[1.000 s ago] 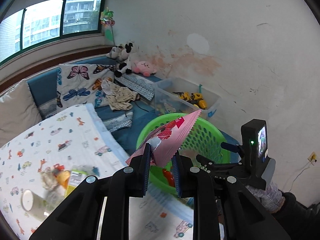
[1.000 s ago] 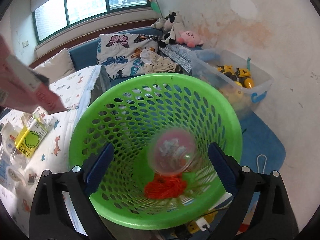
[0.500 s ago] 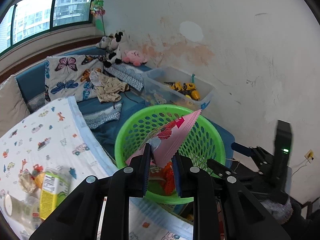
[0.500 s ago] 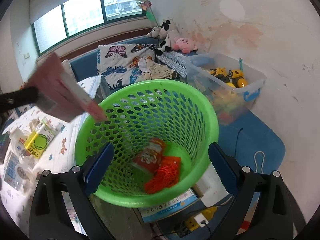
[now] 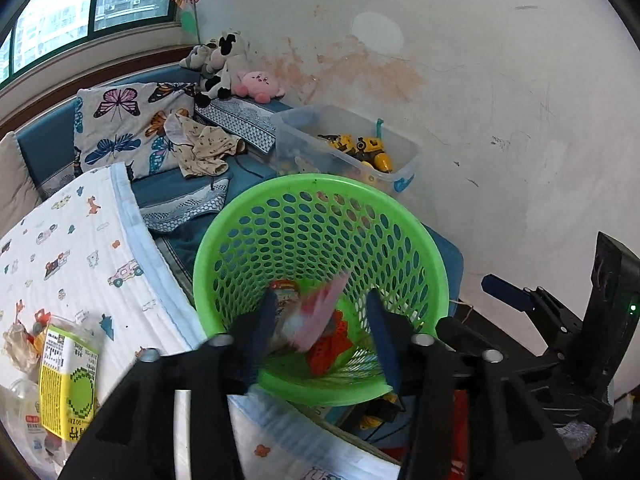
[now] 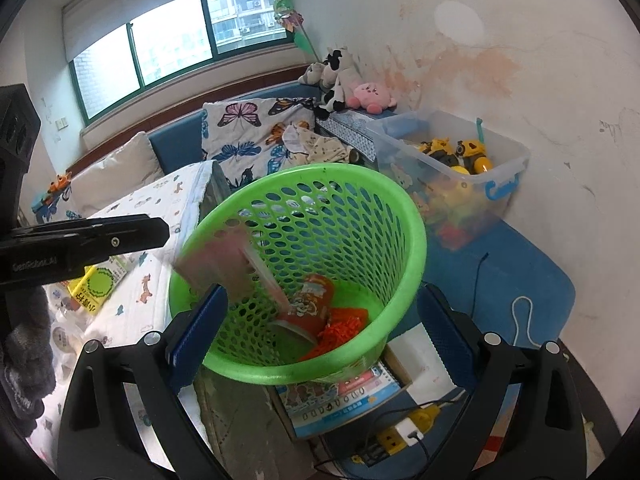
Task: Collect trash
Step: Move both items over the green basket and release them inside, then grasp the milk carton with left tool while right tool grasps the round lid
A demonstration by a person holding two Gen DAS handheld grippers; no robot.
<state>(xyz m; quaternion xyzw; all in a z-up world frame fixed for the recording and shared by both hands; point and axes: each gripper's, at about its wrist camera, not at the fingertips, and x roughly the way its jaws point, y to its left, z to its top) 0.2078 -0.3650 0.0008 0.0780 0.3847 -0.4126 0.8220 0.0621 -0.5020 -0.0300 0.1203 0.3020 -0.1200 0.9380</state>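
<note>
A green perforated basket [image 5: 320, 188] stands beside the bed; it also shows in the right wrist view [image 6: 416, 240]. My left gripper [image 5: 324, 332] is open just above its near rim. A pink snack wrapper [image 5: 316, 320] is blurred in mid-air between the jaws, dropping into the basket; it also shows in the right wrist view [image 6: 224, 260]. A red snack bag [image 6: 312, 304] and orange netting [image 6: 344, 328] lie on the basket floor. My right gripper [image 6: 316, 332] is open and empty, in front of the basket.
A yellow-green drink carton [image 5: 68, 384], a crumpled wrapper [image 5: 18, 344] and clear plastic cups lie on the cartoon-print bedsheet [image 5: 72, 248]. A clear toy bin [image 6: 452, 172] stands by the wall. A power strip [image 6: 400, 436] and cables lie on the floor.
My left gripper moved over the basket, opened and let go of the pink wrapper, which is falling in. My right gripper pulled back and up from the basket.
</note>
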